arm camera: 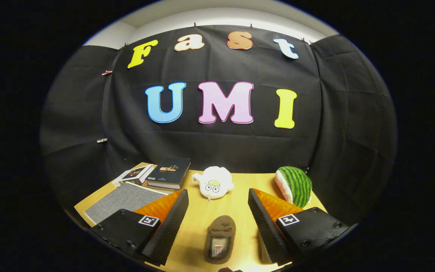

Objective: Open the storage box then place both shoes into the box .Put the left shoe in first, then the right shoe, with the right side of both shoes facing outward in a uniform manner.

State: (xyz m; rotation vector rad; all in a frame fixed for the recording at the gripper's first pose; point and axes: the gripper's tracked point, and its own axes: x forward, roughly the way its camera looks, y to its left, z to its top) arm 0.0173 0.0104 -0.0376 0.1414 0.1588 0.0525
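You have a brown slipper [220,238], white plush toy [213,182], green-striped watermelon plush [295,185], grey woven box lid [123,199], dark-covered book [169,172], light wooden table [236,206].

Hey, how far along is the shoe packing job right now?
Nothing looks done yet. The grey storage box lies shut on the table, left of the fingers. The gripper is open and holds nothing; one brown shoe lies between its fingers, not yet gripped. Left to do: open the box, then put in the left shoe and the right shoe, right sides outward.
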